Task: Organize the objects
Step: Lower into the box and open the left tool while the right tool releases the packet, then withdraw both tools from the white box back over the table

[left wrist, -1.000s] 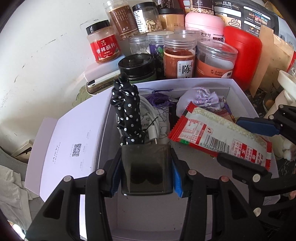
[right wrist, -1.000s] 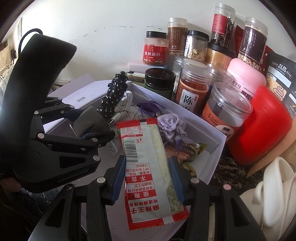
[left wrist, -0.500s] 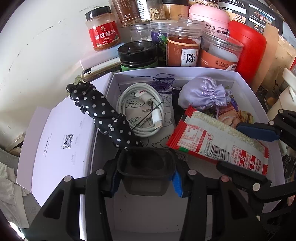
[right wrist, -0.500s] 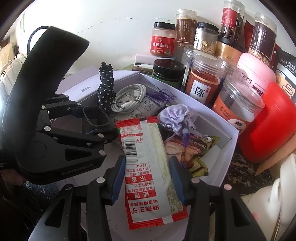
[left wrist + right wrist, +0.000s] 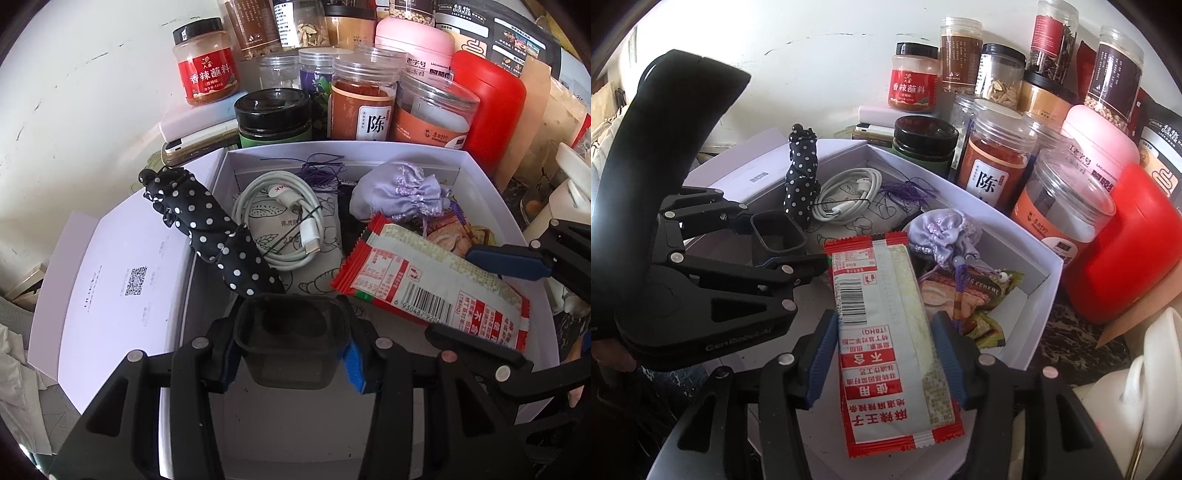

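A small dark see-through tub (image 5: 291, 369) is clamped between the blue pads of my left gripper (image 5: 290, 347), low over the near part of the white box (image 5: 343, 155). From the right wrist the same left gripper (image 5: 777, 240) shows at the left with the tub (image 5: 775, 227). A red and white snack packet (image 5: 886, 325) lies between the fingers of my right gripper (image 5: 886, 354), whose jaws are opening; the pads no longer squeeze it. The packet (image 5: 424, 280) rests over the box's right side. A black polka-dot umbrella (image 5: 207, 236) leans across the left wall.
Inside the box lie a coiled white cable (image 5: 280, 206), a lilac drawstring pouch (image 5: 399, 192) and snack wrappers (image 5: 975, 295). Several spice jars (image 5: 362, 107) and a red canister (image 5: 487, 103) crowd the back. A white printed lid (image 5: 122, 280) lies left of the box.
The polka-dot umbrella has tipped from upright in front of the left gripper down to the left over the box wall. The right jaws have widened around the packet.
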Demonstrator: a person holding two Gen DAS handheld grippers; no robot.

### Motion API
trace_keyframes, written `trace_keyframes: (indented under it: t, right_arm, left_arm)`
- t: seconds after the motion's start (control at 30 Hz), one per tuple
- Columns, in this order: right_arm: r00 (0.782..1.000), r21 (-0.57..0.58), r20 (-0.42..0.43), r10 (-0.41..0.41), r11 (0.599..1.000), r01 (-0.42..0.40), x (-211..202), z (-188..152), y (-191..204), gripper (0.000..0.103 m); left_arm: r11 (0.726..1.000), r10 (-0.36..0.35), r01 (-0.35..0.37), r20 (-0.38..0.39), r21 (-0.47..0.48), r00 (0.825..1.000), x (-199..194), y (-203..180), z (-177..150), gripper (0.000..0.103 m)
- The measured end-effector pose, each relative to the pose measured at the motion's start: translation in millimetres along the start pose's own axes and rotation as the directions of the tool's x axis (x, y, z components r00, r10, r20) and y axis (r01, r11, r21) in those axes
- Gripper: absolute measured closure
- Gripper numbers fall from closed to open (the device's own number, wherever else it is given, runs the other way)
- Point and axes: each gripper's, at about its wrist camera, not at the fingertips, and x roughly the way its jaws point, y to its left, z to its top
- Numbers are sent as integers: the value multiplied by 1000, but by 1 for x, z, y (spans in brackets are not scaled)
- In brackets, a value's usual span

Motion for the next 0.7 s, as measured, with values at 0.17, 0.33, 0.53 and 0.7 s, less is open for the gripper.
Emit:
trace_keyframes:
  t: [0.17, 0.33, 0.53, 0.7]
  right_arm:
    - [1000, 0, 12, -12, 1000, 12, -4, 2, -2, 40]
    - [999, 12, 18, -40, 999, 39, -8, 3, -7, 39]
    - [999, 15, 15, -45, 999, 45, -11, 4, -6, 39]
    - [998, 24, 32, -59, 998, 58, -23, 6, -8, 39]
  left_arm:
    - [1000, -6, 6, 27, 9, 1000, -6, -2, 1, 59]
    - [1000, 24, -24, 25, 10, 999, -9, -3, 0, 58]
    - [999, 38, -38, 50, 4, 998, -24, -2, -3, 56]
    - [998, 57, -57, 69, -14, 996, -36, 0, 0, 46]
